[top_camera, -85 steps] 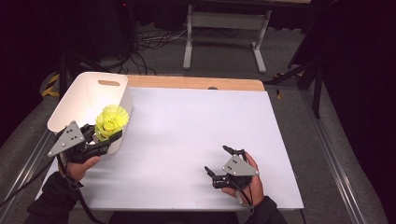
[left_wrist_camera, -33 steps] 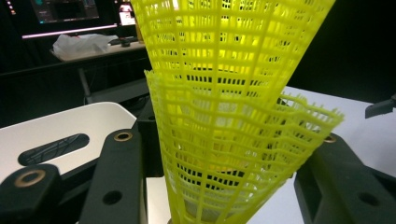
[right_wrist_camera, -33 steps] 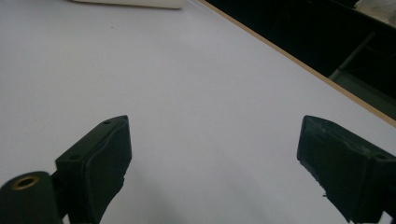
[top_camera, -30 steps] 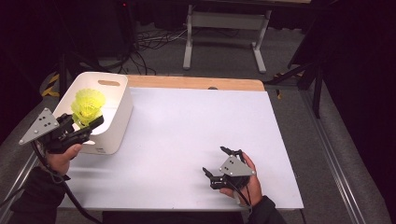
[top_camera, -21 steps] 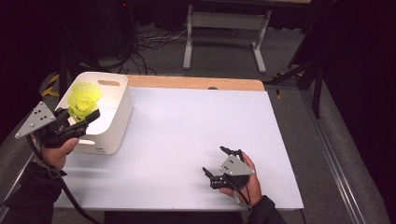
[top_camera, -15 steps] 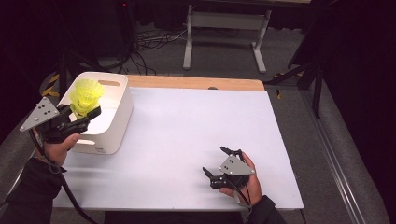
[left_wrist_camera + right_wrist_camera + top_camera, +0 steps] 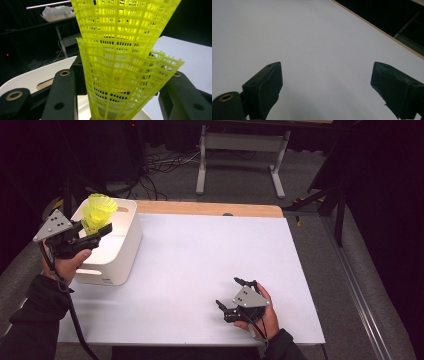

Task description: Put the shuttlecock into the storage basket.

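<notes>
At about ten o'clock on the table, the left gripper [image 7: 97, 231] holds a stack of yellow mesh shuttlecocks [image 7: 97, 211] above the white bin [image 7: 122, 251], its jaws closed on the lower skirt. To my eye the careful move is to carry the stack clear of the bin's rim before lowering it, keeping the grip gentle so the mesh doesn't crush. The right gripper [image 7: 235, 294] rests near five o'clock, jaws wide apart and empty. I can read no writing or brand.

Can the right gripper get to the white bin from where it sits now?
Probably yes: the right gripper rests open on the white table, and bare tabletop lies between it and the white bin. It's a long cross-table reach, though.
</notes>
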A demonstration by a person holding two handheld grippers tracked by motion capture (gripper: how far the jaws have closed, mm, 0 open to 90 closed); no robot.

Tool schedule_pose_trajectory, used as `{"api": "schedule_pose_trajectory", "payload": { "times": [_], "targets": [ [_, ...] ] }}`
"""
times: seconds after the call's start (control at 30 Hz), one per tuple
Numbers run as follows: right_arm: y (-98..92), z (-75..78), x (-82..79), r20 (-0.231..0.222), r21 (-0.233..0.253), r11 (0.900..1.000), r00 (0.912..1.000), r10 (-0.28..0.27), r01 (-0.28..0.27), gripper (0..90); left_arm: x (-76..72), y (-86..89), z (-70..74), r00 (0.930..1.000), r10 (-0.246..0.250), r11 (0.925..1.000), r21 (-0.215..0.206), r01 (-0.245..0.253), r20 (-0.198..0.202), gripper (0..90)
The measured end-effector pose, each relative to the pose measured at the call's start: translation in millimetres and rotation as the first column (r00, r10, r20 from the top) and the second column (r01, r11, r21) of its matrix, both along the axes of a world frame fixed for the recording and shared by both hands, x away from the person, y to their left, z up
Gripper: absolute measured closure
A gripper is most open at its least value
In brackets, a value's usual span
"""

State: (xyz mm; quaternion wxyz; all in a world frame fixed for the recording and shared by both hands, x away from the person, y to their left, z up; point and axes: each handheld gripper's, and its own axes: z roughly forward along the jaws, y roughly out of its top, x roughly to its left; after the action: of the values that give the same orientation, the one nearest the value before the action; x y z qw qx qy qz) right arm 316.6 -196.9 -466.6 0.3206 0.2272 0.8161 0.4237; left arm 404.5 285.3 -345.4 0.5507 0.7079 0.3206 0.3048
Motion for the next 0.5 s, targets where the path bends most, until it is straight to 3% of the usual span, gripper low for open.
{"api": "schedule_pose_trajectory", "payload": {
  "times": [0.5],
  "targets": [
    [-1.4, 0.7, 0.2, -0.002, 0.005, 1.0, 1.0, 0.003, -0.003, 11.6, 30.1, -4.0, 12.4, 0.9989, 0.033, 0.9993, 0.019, -0.032, -0.035, 51.1]
  ]
}}
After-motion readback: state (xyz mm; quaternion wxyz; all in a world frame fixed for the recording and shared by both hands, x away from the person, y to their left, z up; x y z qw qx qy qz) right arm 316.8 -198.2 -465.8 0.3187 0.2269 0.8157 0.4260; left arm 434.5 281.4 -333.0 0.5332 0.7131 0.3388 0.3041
